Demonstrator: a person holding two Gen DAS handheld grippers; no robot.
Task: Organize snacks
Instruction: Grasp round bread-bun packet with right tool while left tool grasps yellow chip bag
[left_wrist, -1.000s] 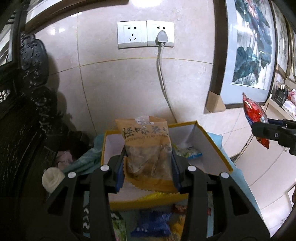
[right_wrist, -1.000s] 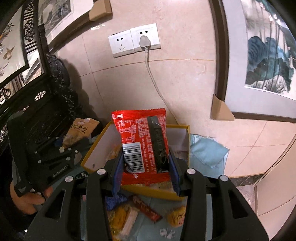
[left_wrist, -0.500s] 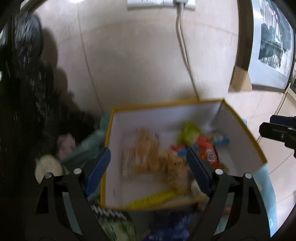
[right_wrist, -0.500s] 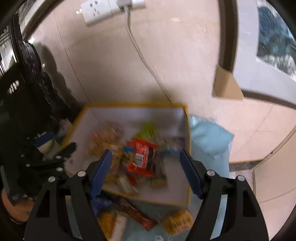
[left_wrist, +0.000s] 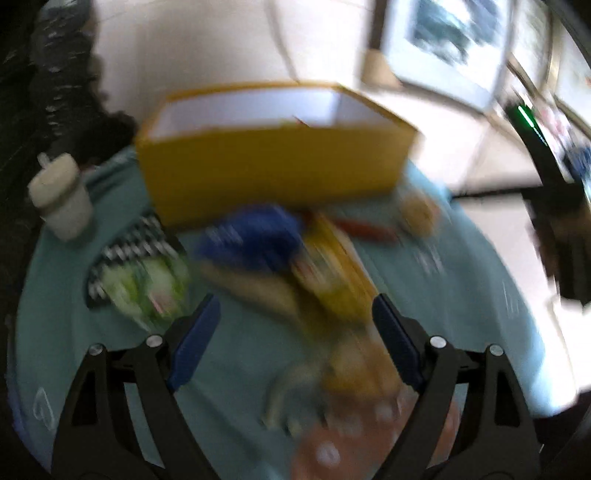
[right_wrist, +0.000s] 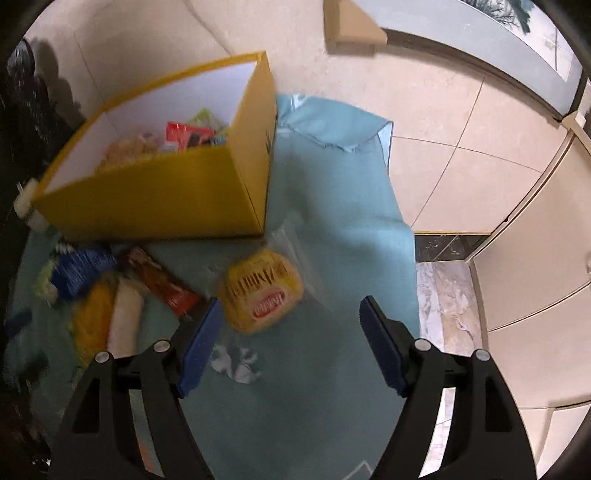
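A yellow box (right_wrist: 166, 192) with white inner walls stands on a teal cloth (right_wrist: 332, 221); it holds several snacks, among them a red packet (right_wrist: 184, 134) and a tan bag (right_wrist: 125, 147). My right gripper (right_wrist: 291, 328) is open and empty, low over the cloth beside a round yellow snack pack (right_wrist: 262, 295). My left gripper (left_wrist: 295, 332) is open and empty above a blurred pile: a blue packet (left_wrist: 251, 236), a yellow packet (left_wrist: 332, 273) and a green packet (left_wrist: 147, 288). The box (left_wrist: 273, 173) lies beyond the pile.
A white cup (left_wrist: 61, 195) stands left of the box. A red-brown bar (right_wrist: 162, 284), a blue packet (right_wrist: 79, 267) and yellow and white packets (right_wrist: 107, 314) lie on the cloth. Tiled floor (right_wrist: 461, 166) and framed pictures (left_wrist: 450, 40) lie to the right.
Both grippers let go of their packets, the tan bag and the red packet, into the box. Both have since swung back and down over the loose snacks on the cloth.
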